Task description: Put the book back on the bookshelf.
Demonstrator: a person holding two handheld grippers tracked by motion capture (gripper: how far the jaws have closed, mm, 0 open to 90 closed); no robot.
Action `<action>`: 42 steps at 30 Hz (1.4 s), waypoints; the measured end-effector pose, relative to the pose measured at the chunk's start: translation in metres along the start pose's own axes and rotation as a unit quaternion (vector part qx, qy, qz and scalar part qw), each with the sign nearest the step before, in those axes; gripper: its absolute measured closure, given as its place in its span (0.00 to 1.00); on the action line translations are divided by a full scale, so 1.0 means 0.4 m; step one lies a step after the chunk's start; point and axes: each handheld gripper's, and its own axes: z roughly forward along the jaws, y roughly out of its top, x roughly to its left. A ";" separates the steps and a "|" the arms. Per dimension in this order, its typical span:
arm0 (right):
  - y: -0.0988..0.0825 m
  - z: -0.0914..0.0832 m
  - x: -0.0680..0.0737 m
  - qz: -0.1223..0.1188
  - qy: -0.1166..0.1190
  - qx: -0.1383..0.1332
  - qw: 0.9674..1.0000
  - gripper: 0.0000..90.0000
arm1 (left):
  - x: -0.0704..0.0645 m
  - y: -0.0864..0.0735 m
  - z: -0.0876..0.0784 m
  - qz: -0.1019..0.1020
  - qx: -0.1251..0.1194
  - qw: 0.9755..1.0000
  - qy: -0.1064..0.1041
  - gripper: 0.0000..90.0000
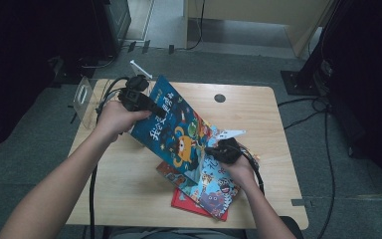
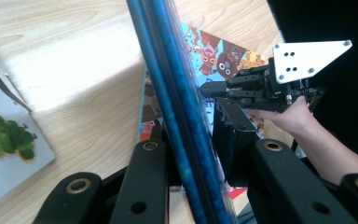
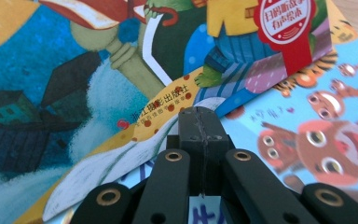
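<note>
My left gripper (image 1: 146,104) (image 2: 209,144) is shut on the back edge of a dark blue picture book (image 1: 174,127) and holds it tilted up off the table. In the left gripper view the book (image 2: 177,107) runs edge-on between the jaws. The book's lower corner rests on a stack with a light blue monster book (image 1: 219,181) (image 3: 317,121) over a red book (image 1: 189,201). My right gripper (image 1: 219,148) (image 3: 200,123) (image 2: 209,89) is shut with nothing in it. Its tip sits at the raised book's cover (image 3: 98,70), by the lower right edge.
The wooden table (image 1: 129,174) has a round cable hole (image 1: 220,98) at the back. A clear plastic stand (image 1: 84,97) is at the back left corner. A white book with a green caterpillar (image 2: 4,140) lies to the left. Cables trail over the floor on the right.
</note>
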 end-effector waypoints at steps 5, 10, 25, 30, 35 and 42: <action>0.008 0.011 0.003 -0.006 0.010 -0.004 1.000 0.91 | 0.014 0.008 -0.013 -0.019 0.005 1.000 -0.009 0.87; 0.014 0.004 -0.007 -0.008 0.012 0.008 1.000 0.85 | 0.025 0.011 -0.020 -0.036 0.014 0.999 -0.027 0.90; 0.003 -0.030 -0.050 -0.012 -0.017 -0.006 1.000 0.69 | -0.001 -0.022 -0.108 -0.016 0.008 1.000 -0.009 0.91; 0.001 -0.020 -0.042 -0.038 -0.033 0.003 0.999 0.64 | -0.004 -0.044 -0.147 -0.017 0.001 1.000 0.002 0.91; 0.000 -0.011 -0.034 -0.064 -0.043 -0.002 0.997 0.59 | 0.000 -0.076 -0.193 -0.024 -0.006 1.000 0.012 0.90; 0.002 -0.004 -0.033 -0.072 -0.044 -0.006 0.996 0.56 | 0.015 -0.133 -0.240 -0.032 -0.015 0.999 0.025 0.90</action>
